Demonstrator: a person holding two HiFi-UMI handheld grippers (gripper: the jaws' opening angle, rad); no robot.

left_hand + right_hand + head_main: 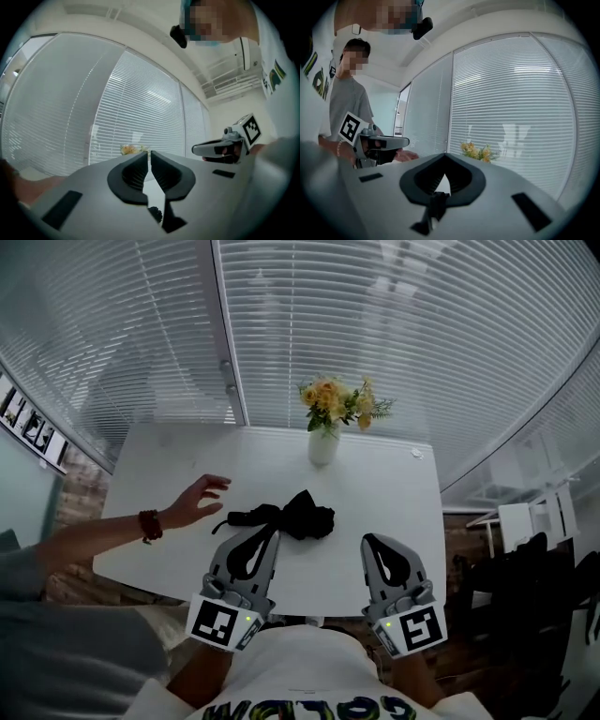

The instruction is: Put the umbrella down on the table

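The black folded umbrella [298, 514] lies on the white table [394, 493], near the middle. My left gripper [266, 533] hovers just in front of the umbrella's near left end; its jaws are shut with nothing between them [149, 153]. My right gripper [372, 541] is to the right of the umbrella and apart from it. Its jaws meet at the tips with nothing held [445, 155]. Each gripper shows in the other's view: the right gripper [224, 147] and the left gripper [378, 142].
Another person's hand [199, 500], with a dark bracelet, reaches over the table's left side close to the umbrella. A white vase of yellow flowers [324, 432] stands at the table's far edge. Window blinds run behind the table. Dark furniture stands at the right.
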